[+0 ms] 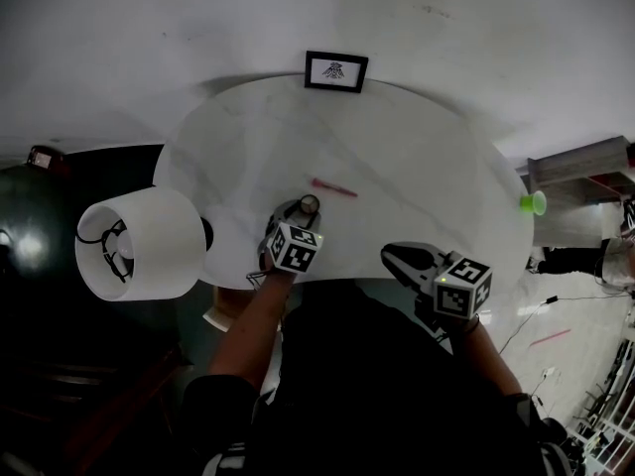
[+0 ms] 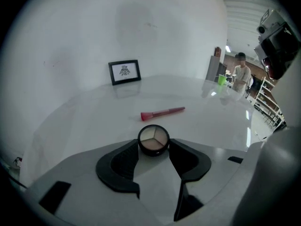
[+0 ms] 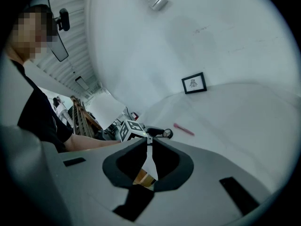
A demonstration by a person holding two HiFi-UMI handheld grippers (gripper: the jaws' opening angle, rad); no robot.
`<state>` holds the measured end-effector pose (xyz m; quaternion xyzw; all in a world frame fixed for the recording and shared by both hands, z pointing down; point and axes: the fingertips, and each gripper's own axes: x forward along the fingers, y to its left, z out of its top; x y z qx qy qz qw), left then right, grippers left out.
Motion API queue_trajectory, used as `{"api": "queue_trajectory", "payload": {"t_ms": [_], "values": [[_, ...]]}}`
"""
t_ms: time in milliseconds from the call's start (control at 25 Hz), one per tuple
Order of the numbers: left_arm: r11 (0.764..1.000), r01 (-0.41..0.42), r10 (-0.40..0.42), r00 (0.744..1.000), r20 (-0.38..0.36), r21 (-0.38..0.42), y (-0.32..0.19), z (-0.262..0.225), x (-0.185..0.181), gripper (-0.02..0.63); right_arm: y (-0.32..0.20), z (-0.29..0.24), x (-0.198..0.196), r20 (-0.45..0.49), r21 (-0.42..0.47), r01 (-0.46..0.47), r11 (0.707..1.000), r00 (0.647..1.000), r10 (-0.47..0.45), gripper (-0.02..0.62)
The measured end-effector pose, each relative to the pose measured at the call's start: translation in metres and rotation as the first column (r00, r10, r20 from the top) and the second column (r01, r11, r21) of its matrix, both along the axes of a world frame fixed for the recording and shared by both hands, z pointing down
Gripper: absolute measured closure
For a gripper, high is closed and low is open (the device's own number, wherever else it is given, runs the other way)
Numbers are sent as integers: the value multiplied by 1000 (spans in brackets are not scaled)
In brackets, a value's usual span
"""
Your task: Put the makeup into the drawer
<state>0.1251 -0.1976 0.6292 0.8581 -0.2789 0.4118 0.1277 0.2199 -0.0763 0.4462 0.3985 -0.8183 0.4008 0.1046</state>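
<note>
One lamp (image 1: pixel 139 243) crowds the left edge of the table (image 1: pixel 417 177); the left gripper (image 2: pixel 154 146), jaws pinching the eyeshadow compact (image 2: pixel 153 138) by their tips near the front rim, could clip the shade or squirt the round case out, I judge. Pink makeup brush (image 2: pixel 162 112) lies just beyond on open top; right gripper (image 3: pixel 148 142), closed and empty, hangs at the near rim, green cup (image 1: pixel 534 203) far right; no drawer in view
</note>
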Motion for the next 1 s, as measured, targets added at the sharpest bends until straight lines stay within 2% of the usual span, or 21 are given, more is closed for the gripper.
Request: {"api": "queue_trajectory", "payload": {"t_ms": [160, 680, 880, 1000], "values": [[1000, 10, -10, 1000, -2, 20, 3, -4, 2, 392, 0, 1, 2, 3, 3, 23, 1000, 1000, -23, 578], [995, 100, -99, 994, -43, 12, 25, -16, -1, 393, -3, -2, 3, 8, 22, 130, 991, 991, -131, 578], [996, 83, -83, 997, 1, -40, 45, -4, -3, 392, -8, -5, -2, 10, 39, 176, 984, 984, -176, 578], [995, 89, -88, 996, 24, -35, 48, 2, -6, 388, -9, -6, -4, 16, 42, 192, 980, 981, -193, 578]]}}
